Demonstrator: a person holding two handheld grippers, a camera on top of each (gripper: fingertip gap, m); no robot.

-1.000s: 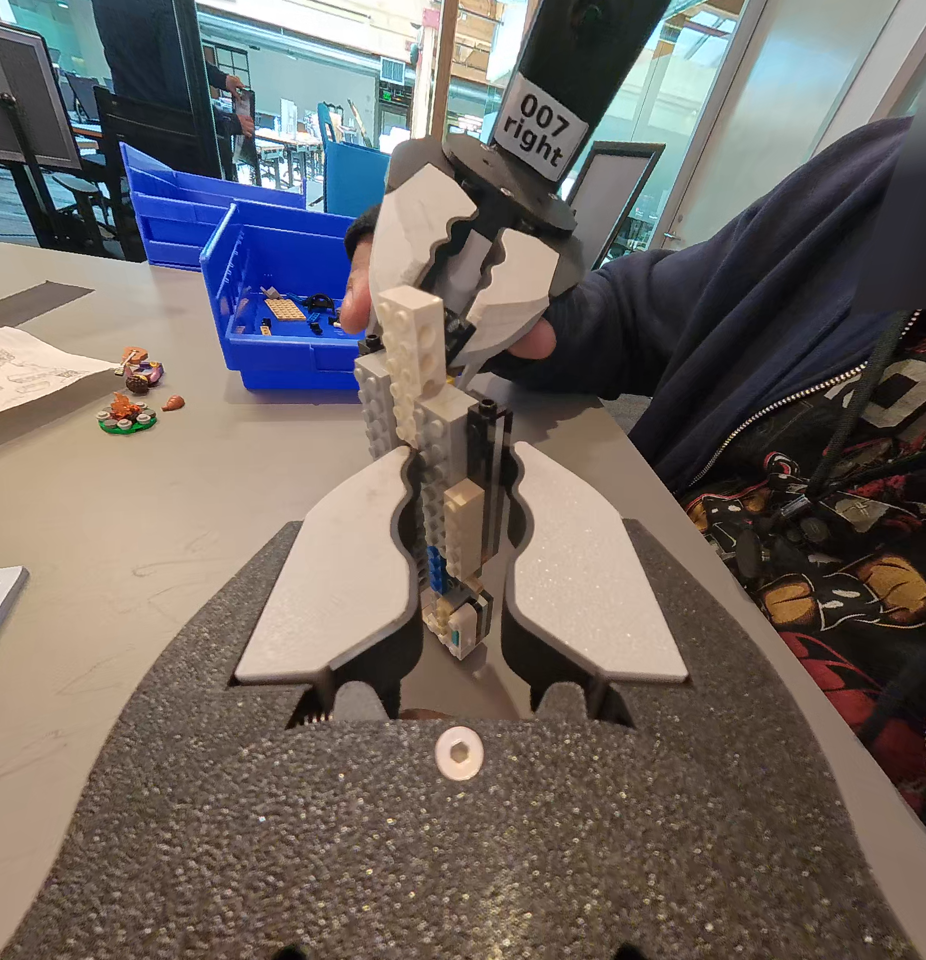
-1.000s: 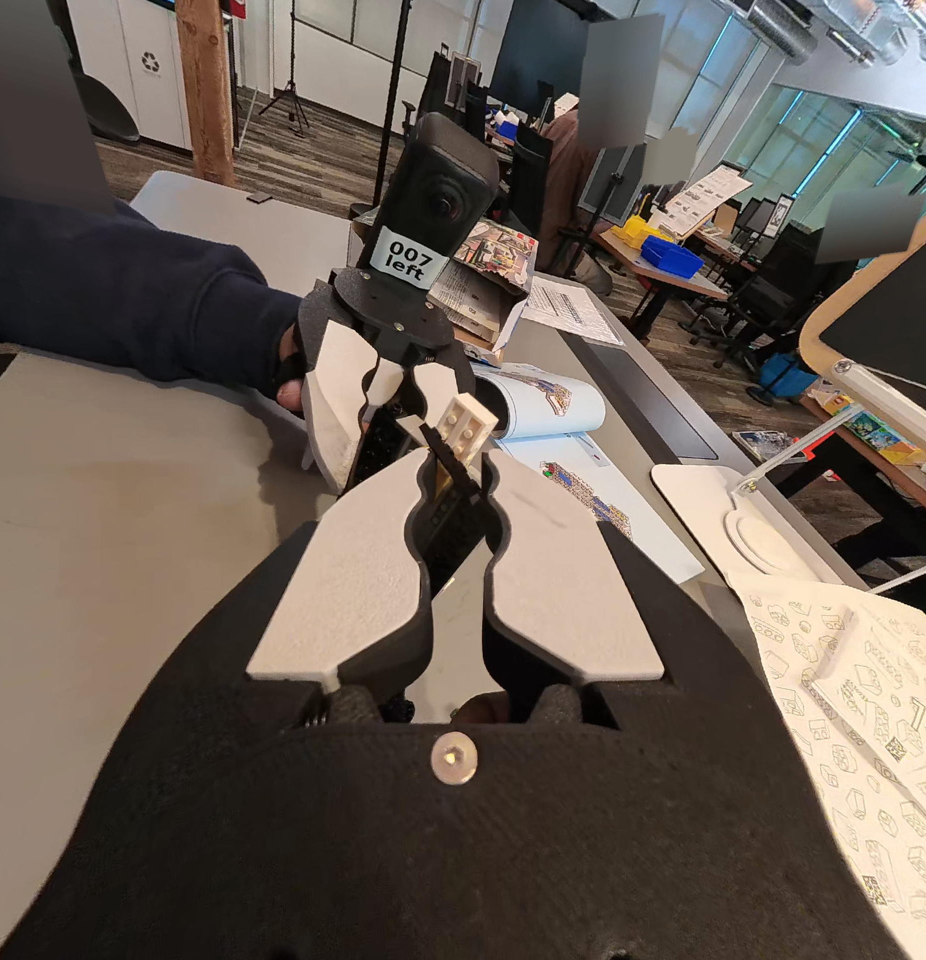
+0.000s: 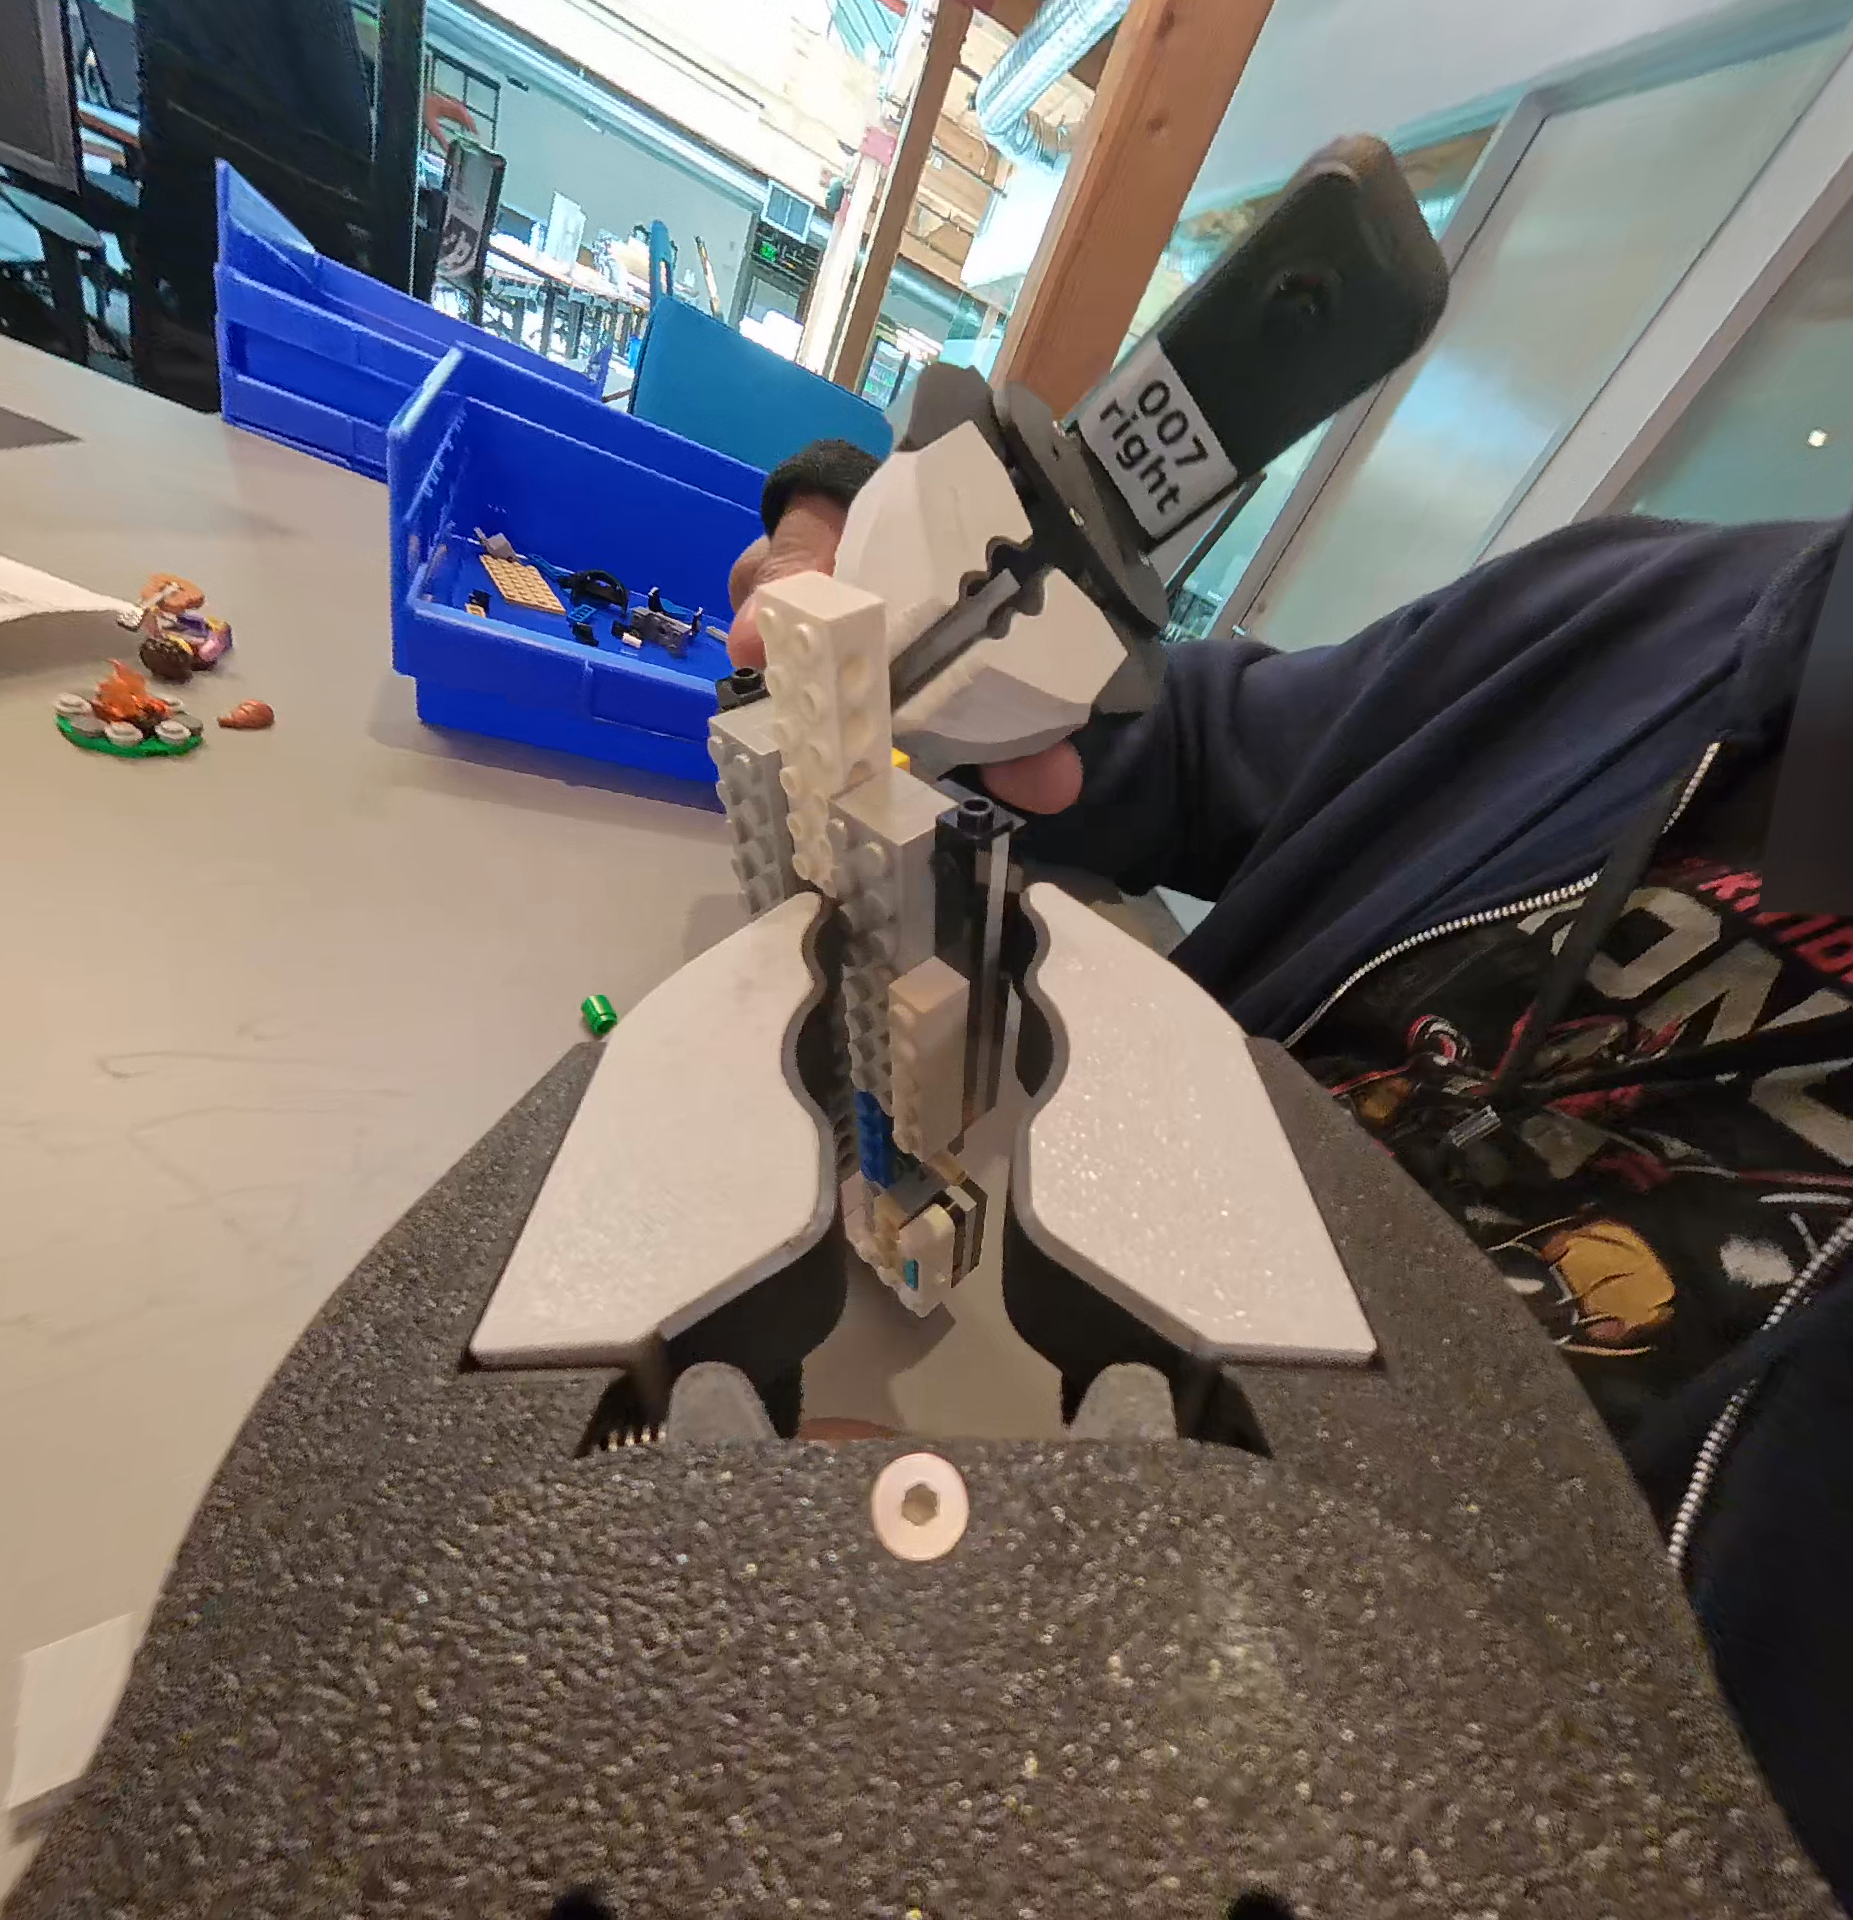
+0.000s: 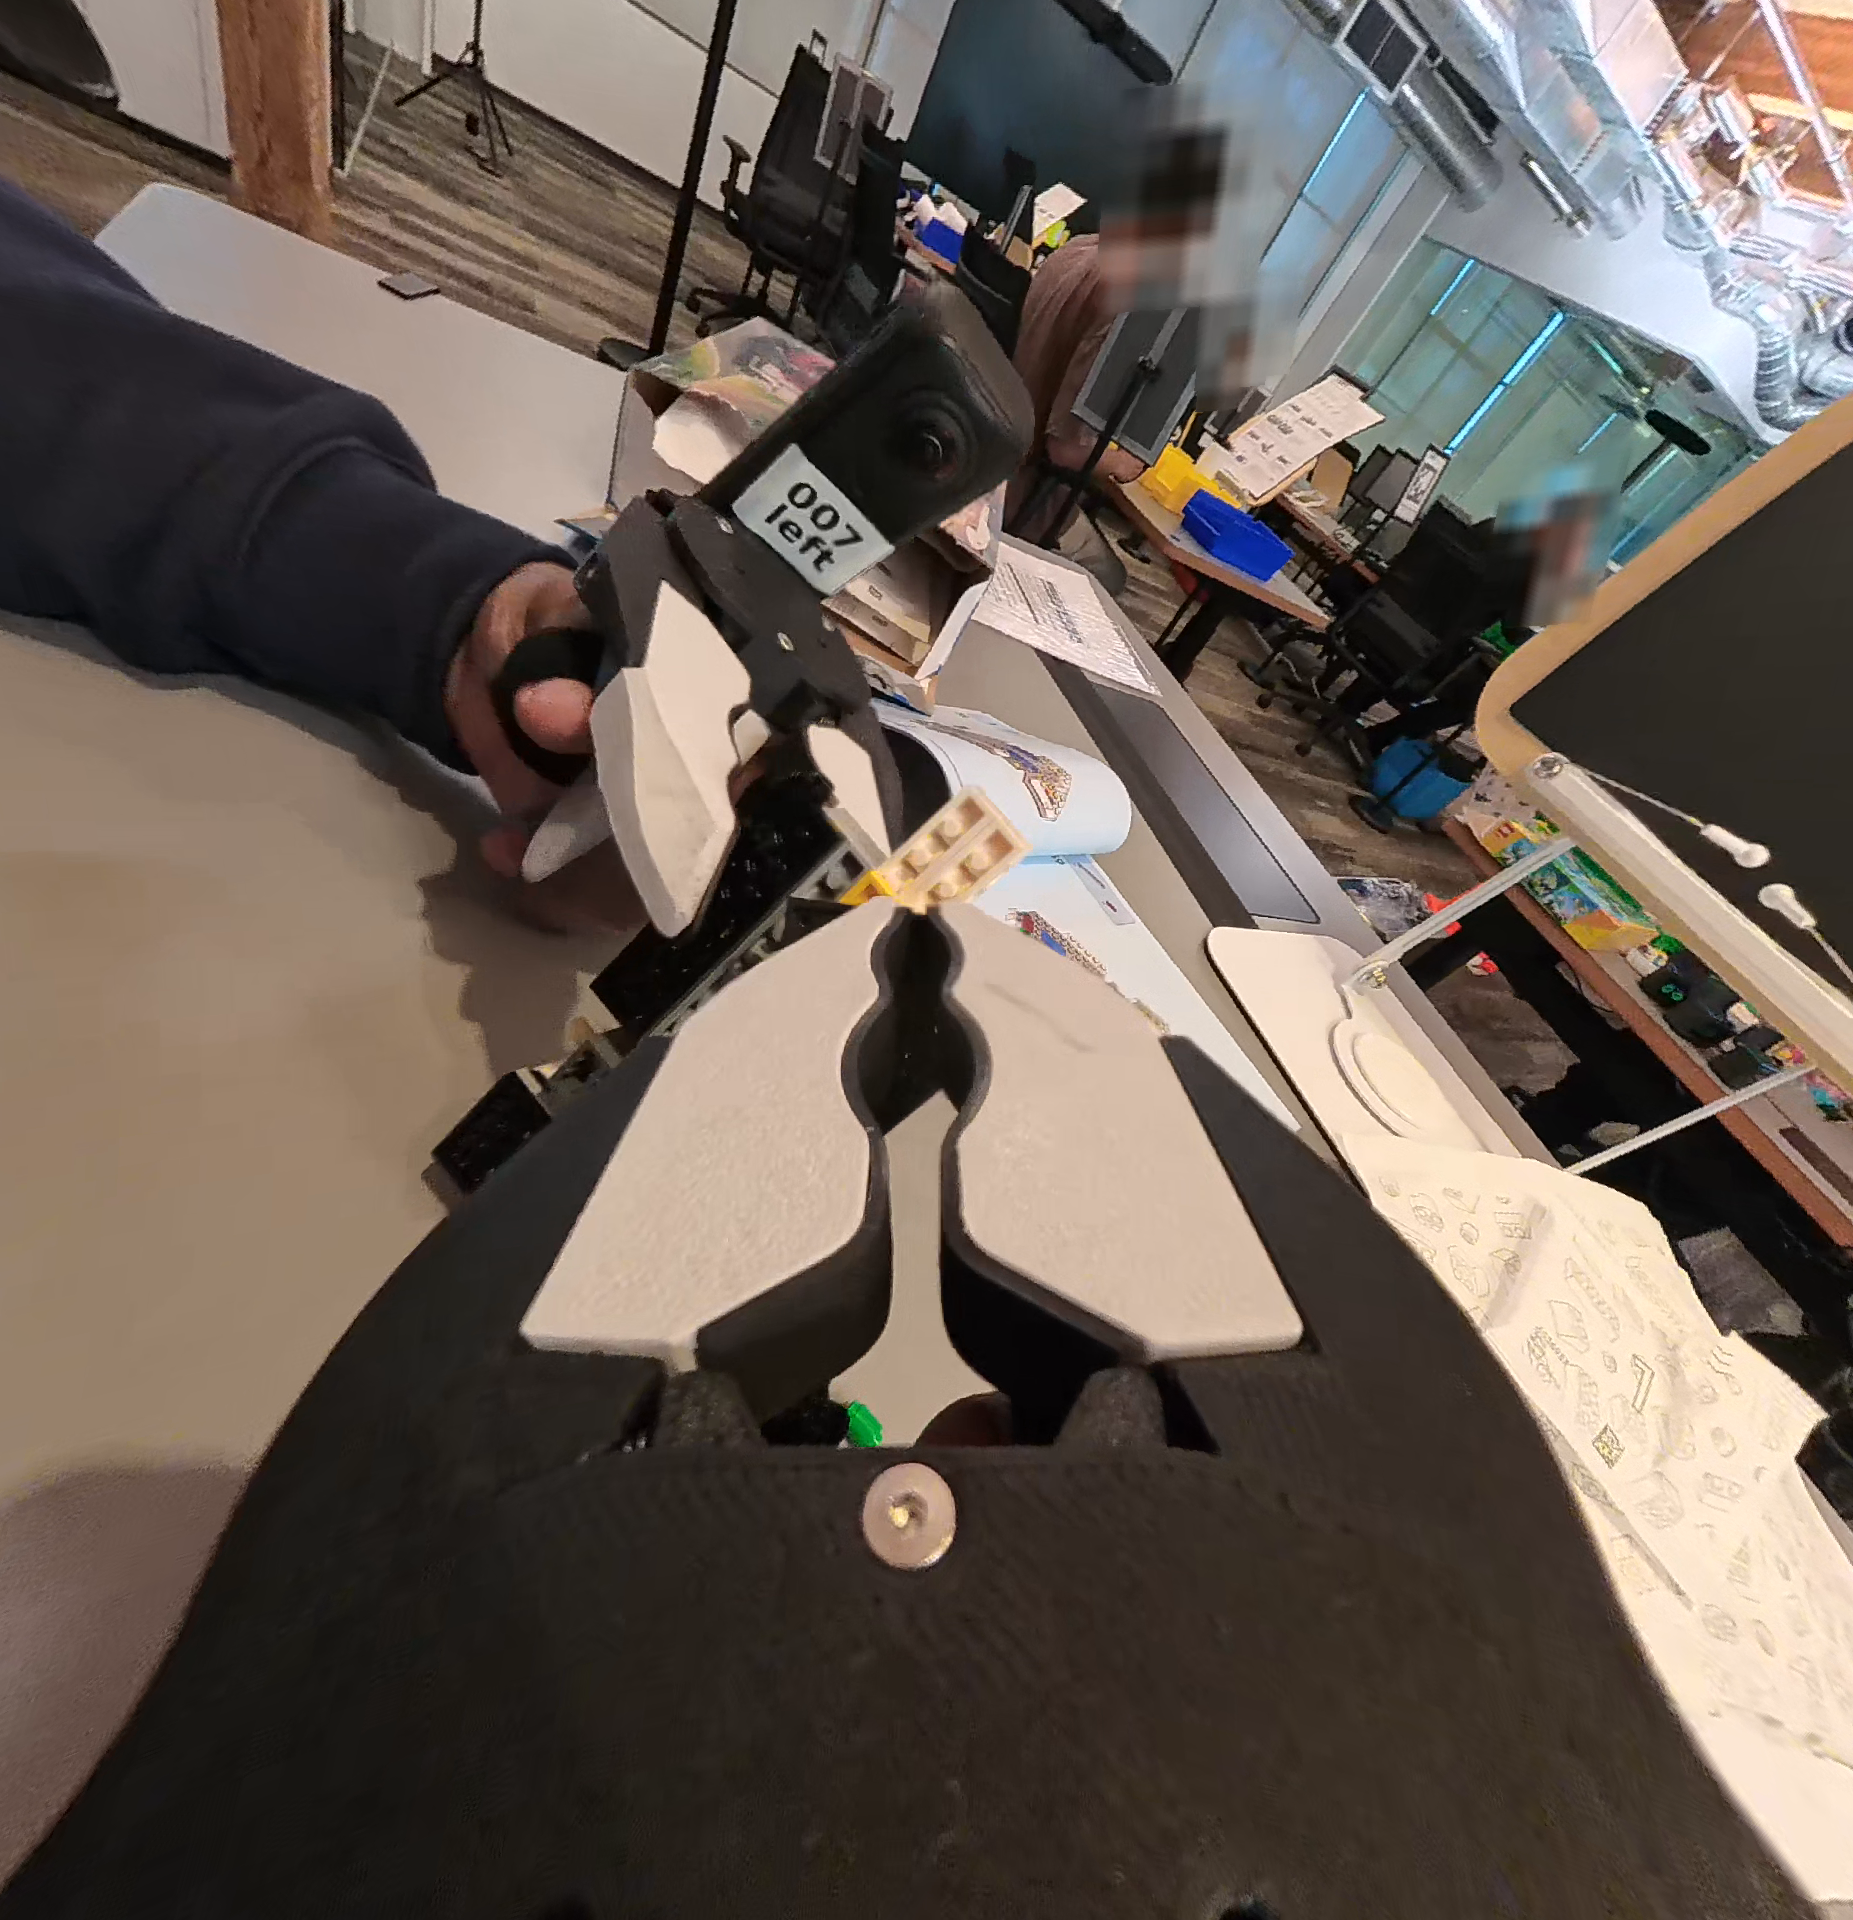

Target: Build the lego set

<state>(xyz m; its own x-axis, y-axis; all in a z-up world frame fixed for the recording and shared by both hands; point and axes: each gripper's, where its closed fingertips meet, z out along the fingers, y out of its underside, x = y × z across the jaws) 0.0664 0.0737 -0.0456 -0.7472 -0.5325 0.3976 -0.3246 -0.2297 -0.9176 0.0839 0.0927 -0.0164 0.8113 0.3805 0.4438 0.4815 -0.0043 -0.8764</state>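
My left gripper [image 3: 922,914] is shut on a tall brick assembly [image 3: 901,935] of grey, black and white bricks and holds it upright above the grey table [image 3: 278,935]. A white brick [image 3: 828,675] sticks up from the assembly's top. My right gripper [image 4: 917,909] is shut, with its closed tips against the edge of that white brick [image 4: 953,857], which is not between the pads. The right gripper also shows in the left wrist view [image 3: 891,665], behind the white brick. The left gripper shows in the right wrist view [image 4: 776,862], clamped on the dark assembly [image 4: 735,914].
Blue bins [image 3: 589,520] with small parts stand behind. A small green piece [image 3: 597,1014] and small figure builds [image 3: 132,707] lie on the table. An open booklet [image 4: 1047,790], a white pad [image 4: 1317,997] and a printed sheet [image 4: 1628,1403] lie to the right. The person's jacket [image 3: 1473,831] is close.
The right pads, which stood apart around the white brick, have come together, and the brick is no longer between them. Both grippers have tilted. The left grasp is unchanged.
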